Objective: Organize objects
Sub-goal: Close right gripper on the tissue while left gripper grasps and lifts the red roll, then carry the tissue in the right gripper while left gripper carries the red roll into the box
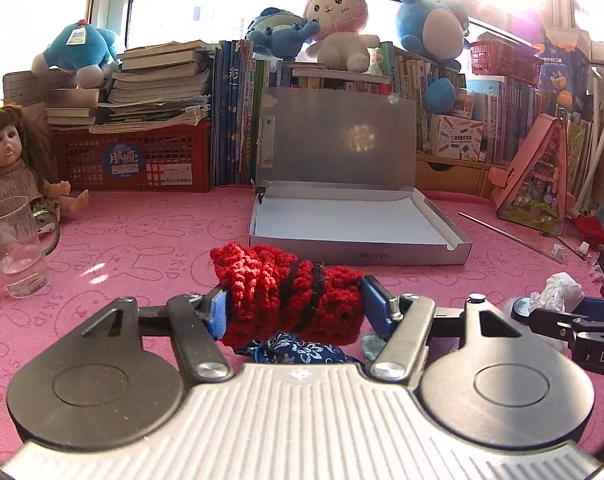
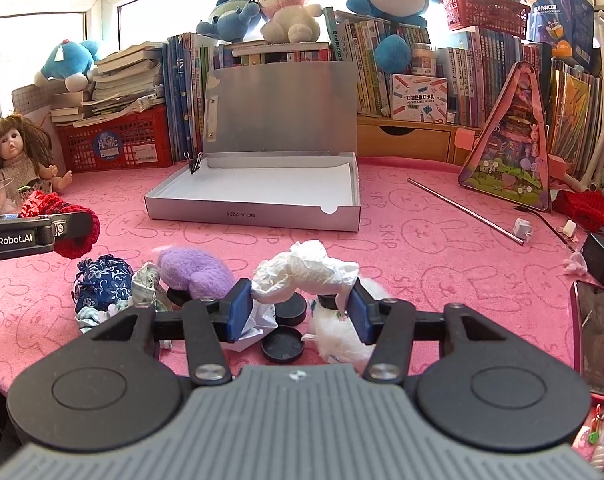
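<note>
Right view only: purple plush [image 2: 193, 274], black caps [image 2: 282, 344] on bench [image 2: 442, 280]. Your left tongs [image 1: 297, 306] clamp red knit piece [image 1: 289, 292]; right tongs [image 2: 299, 306] clamp crumpled white paper [image 2: 306, 272].

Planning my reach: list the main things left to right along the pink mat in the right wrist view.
Doll → blue floral pouch → purple plush → crumpled white bag → metal rod → phone.

Black linkage gripper [image 1: 299, 308] with blue pads [image 1: 217, 312], ribbed grey housing.
</note>
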`<state>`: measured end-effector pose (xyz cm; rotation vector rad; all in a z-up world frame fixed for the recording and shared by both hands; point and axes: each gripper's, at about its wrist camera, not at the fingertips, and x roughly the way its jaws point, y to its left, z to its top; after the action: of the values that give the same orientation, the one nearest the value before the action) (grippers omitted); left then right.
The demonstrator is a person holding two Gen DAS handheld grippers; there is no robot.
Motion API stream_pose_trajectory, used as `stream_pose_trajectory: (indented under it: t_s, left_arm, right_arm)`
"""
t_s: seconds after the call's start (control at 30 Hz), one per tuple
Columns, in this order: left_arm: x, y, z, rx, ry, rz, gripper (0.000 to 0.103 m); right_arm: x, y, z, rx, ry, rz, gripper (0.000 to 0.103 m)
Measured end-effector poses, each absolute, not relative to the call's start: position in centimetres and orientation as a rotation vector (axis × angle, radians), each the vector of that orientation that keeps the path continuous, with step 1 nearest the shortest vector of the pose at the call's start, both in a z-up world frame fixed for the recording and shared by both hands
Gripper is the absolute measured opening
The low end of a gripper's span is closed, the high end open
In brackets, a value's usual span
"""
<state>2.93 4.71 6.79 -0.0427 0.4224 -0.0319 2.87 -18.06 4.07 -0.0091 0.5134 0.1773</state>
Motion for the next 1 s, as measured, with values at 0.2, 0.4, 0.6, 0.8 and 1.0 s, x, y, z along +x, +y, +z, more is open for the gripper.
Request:
stream_pose_trajectory:
  t_s: [0.2, 0.4, 0.6, 0.8, 1.0]
  left_arm:
    - [4.6, 3.9, 7.1, -0.058, 0.438, -0.065, 0.07]
    - [6.2, 3.4, 7.4, -0.061, 0.454, -0.084, 0.071]
    - [7.8, 3.0, 8.0, -0.063, 0.46, -0.096, 0.071]
    - [9.2, 3.0, 8.2, -0.08, 0.481, -0.106, 0.071]
    - [9.9, 3.1, 8.0, -0.093, 0.497, -0.098, 0.071]
  right_arm:
    - [4.3, -18.4, 4.9, 0.008, 0.497, 0.177, 0.055]
    - [5.8, -19.2, 5.3, 0.03, 0.501, 0.174, 0.055]
    - [7.3, -19.6, 5.8, 0.023, 0.495, 0.17, 0.055]
    - [8.5, -19.5, 5.9, 0.017, 0.506, 0.178, 0.055]
    - [9.6, -19.0, 6.2, 0.008, 0.507, 0.182, 0.055]
